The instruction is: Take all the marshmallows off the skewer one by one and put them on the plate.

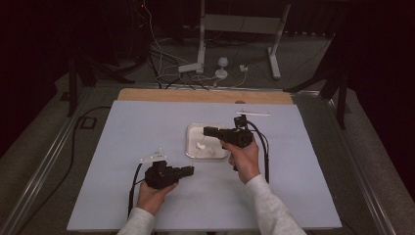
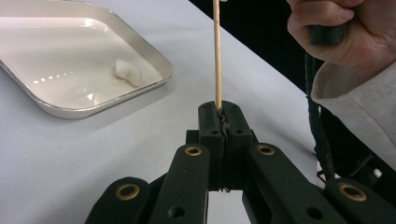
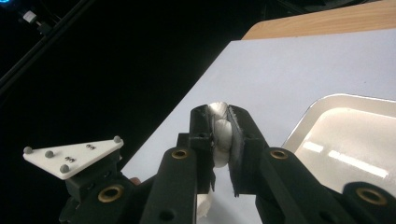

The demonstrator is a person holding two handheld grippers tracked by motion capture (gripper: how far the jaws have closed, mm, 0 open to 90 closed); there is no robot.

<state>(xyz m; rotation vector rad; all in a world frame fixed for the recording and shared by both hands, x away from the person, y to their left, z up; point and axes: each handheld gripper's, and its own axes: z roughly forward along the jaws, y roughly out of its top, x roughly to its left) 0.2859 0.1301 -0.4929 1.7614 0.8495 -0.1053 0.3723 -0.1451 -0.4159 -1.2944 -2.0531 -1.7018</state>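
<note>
Left gripper (image 2: 223, 122) clamped on a thin wooden skewer (image 2: 217, 56) rising upright from its jaws, beside a shallow white rectangular tray (image 2: 154, 58) holding one white marshmallow piece (image 2: 128, 72). Right gripper view: right gripper (image 3: 223, 126) pinches a soft white marshmallow (image 3: 222, 133). High view places that gripper over the tray's near edge.

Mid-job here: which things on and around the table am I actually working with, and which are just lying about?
In use:
left gripper shut on wooden skewer
right gripper shut on marshmallow
tray with spare marshmallow

Lying about:
white strip
floor cables
</note>
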